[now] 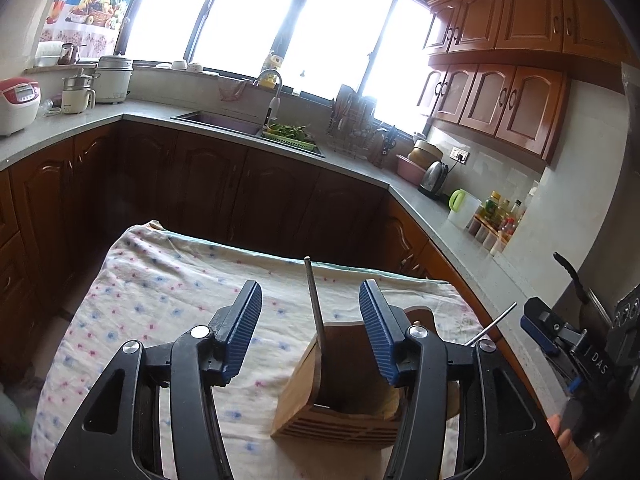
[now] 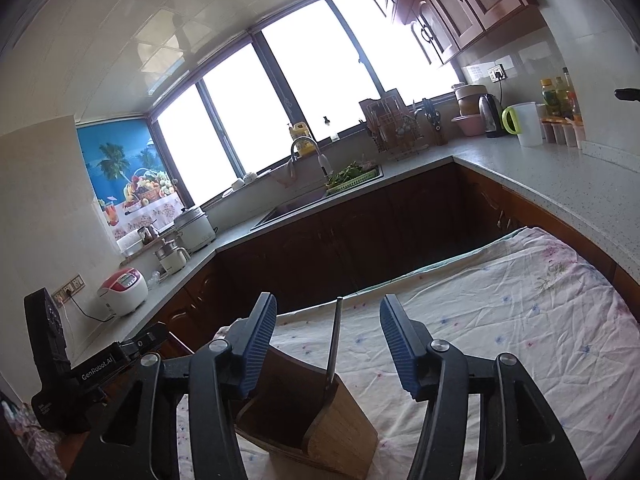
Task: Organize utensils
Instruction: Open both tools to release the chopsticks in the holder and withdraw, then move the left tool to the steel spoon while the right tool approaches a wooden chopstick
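A wooden utensil holder (image 1: pixel 344 384) stands on a table covered with a flowered cloth (image 1: pixel 160 292). A thin metal utensil handle (image 1: pixel 314 300) rises from the holder between the blue pads of my left gripper (image 1: pixel 310 320), which is open and does not touch it. A second metal handle (image 1: pixel 494 324) slants out to the right. In the right wrist view the holder (image 2: pixel 312 420) sits low in the middle. A metal handle (image 2: pixel 334 340) stands in it between the pads of my right gripper (image 2: pixel 328 344), which is open and clear of it.
Kitchen counters wrap around the room, with a sink (image 1: pixel 224 122), a dish rack (image 1: pixel 356 120), a kettle (image 1: pixel 434 178) and bottles (image 1: pixel 500 216). Rice cookers (image 1: pixel 16 100) stand on the left counter. Dark cabinet fronts lie beyond the table's far edge.
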A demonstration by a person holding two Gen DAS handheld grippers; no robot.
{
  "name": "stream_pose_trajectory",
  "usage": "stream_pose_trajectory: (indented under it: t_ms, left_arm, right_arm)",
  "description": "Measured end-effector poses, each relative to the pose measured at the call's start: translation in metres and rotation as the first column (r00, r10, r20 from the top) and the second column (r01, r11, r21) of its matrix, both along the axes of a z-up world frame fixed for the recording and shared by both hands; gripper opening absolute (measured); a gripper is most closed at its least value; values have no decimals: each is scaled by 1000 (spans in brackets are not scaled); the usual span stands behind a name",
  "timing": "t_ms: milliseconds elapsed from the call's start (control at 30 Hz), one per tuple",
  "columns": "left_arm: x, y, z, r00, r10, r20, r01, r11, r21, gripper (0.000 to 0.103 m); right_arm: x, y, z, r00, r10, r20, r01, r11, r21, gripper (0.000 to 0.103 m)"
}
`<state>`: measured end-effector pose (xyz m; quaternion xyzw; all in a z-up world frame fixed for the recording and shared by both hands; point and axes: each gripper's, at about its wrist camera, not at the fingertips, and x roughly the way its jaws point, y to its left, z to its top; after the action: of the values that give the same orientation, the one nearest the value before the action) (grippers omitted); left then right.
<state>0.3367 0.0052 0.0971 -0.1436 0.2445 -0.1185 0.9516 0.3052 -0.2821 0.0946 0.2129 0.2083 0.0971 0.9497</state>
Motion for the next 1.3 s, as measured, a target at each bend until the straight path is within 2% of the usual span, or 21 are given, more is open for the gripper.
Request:
stream_pose_trajectory:
  t_ms: [67, 133, 233, 633, 967, 1300]
  left_arm:
    - [-7, 3, -1, 1000, 5, -4, -5, 1000, 1, 60]
    - [-16, 8, -3, 1000, 13, -9, -13, 1000, -1, 66]
    - [-31, 15, -7, 999, 28, -34, -28, 1000, 2, 71]
    - [-95, 35, -40, 987, 38, -157, -38, 999, -1, 72]
    - [-150, 41, -74, 966, 34, -255, -35, 999, -1, 72]
    - [-183, 30, -104, 946, 19, -324, -12, 1000, 22, 72]
  right_arm:
    - [-6, -1, 0, 1000, 8, -3, -8, 1000, 10, 66]
    - [-13, -3, 0, 1000, 14, 2, -14, 1000, 20, 81]
    - [-27, -5, -2, 1000, 23, 4, -23, 999, 33, 96]
    - [-93, -12, -14, 997, 41, -70, -41, 999, -9, 100]
    - [-151, -23, -41, 988, 34, -147, -37, 999, -20, 100]
    - [-187, -16, -72, 976, 15, -219, -37, 995, -98, 100]
